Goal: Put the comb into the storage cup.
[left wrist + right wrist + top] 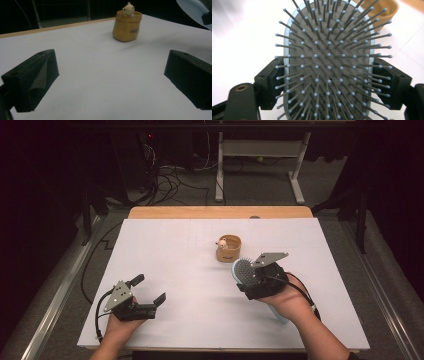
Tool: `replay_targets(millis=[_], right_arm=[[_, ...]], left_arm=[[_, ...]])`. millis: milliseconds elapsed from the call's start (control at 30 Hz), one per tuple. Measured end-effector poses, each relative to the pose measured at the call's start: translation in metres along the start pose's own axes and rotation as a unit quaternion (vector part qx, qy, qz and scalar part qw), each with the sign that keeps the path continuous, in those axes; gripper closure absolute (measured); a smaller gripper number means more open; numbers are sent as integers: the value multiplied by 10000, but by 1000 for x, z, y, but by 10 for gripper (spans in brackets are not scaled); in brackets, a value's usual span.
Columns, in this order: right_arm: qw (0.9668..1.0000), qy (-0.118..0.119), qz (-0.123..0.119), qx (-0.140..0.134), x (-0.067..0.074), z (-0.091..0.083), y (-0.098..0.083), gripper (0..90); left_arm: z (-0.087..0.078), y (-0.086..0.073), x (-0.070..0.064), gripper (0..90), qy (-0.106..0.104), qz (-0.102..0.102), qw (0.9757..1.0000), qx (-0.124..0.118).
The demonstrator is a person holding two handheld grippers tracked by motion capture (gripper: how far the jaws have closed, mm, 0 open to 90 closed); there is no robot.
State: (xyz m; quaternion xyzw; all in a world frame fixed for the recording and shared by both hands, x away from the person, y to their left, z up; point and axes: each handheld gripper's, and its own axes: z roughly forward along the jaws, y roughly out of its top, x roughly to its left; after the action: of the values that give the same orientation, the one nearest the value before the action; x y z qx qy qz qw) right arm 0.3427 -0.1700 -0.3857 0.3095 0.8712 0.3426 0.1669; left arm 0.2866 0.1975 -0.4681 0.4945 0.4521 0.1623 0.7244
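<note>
Gripping the hairbrush (329, 62) by its head edges, our right gripper (248, 281) holds it at five o'clock from the cup (228, 248) on the white table (165, 245). At eight o'clock, our left gripper (149, 289) sits spread, holding nothing.

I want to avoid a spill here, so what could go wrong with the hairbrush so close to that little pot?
1. The right tool grips the hairbrush across its wide head by the rim alone; it may slip or twist.
2. The small yellow pot with a bear figure stands just beyond the brush; a forward swing could tip it.
3. The left tool is open and apart, so nothing steadies the pot.
</note>
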Motion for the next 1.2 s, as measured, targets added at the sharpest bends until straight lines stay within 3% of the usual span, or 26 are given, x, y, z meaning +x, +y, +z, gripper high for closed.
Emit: replay_targets(millis=[333, 633, 767, 900, 1200], right_arm=[[9972, -184, 146, -709, 0, -8, 2, 207], [9900, -245, 290, -1357, 1, -13, -3, 207], [9846, -233, 366, -1696, 1, -14, -7, 207], [9754, -227, 506, -2135, -1, -18, -11, 207], [9623, -211, 615, -2641, -1, -21, -19, 207]], left_arm=[[0, 0, 0, 3, -1, 7, 10000, 4], [0, 0, -1, 3, -14, 19, 10000, -1], [1, -1, -1, 3, -13, 10, 10000, 5], [1, -1, -1, 3, -15, 11, 10000, 12], [1, -2, -3, 3, -19, 17, 10000, 11]])
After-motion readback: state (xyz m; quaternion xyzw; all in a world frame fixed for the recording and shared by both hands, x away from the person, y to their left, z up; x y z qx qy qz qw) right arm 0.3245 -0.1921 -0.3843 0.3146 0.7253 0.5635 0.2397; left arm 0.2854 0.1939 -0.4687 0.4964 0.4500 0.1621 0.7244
